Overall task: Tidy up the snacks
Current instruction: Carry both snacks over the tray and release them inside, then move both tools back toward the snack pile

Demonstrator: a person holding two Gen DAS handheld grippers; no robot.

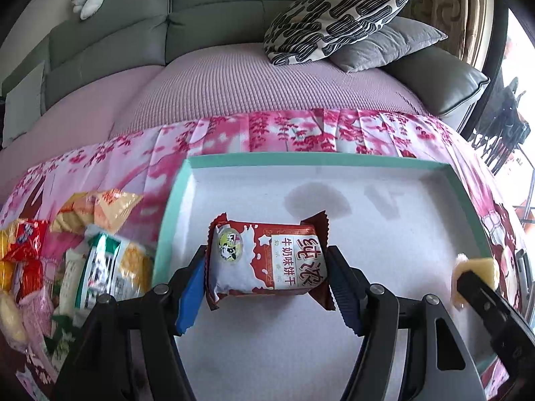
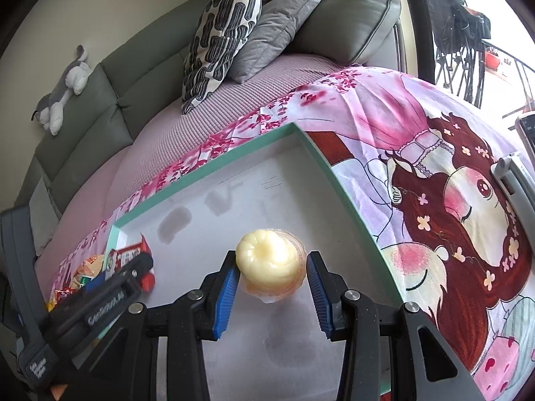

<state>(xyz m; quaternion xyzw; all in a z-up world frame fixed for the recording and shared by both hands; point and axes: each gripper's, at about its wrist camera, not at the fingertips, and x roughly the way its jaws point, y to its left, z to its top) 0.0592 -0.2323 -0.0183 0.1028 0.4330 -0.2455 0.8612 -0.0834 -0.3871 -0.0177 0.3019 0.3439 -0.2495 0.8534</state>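
Left gripper (image 1: 267, 267) clamped on a red-and-white biscuit packet (image 1: 265, 260), held crosswise between both pads over the white floor of the teal-rimmed tray (image 1: 334, 159). Right gripper (image 2: 272, 277) squeezed onto a pale yellow jelly cup (image 2: 269, 262), also above tray floor. Loose snack pile (image 1: 67, 250) outside left jaw, on the pink cloth (image 1: 301, 133)

The right claw (image 2: 272, 267) grips a pale yellow jelly cup (image 2: 269, 262) over the white tray (image 2: 234, 207).
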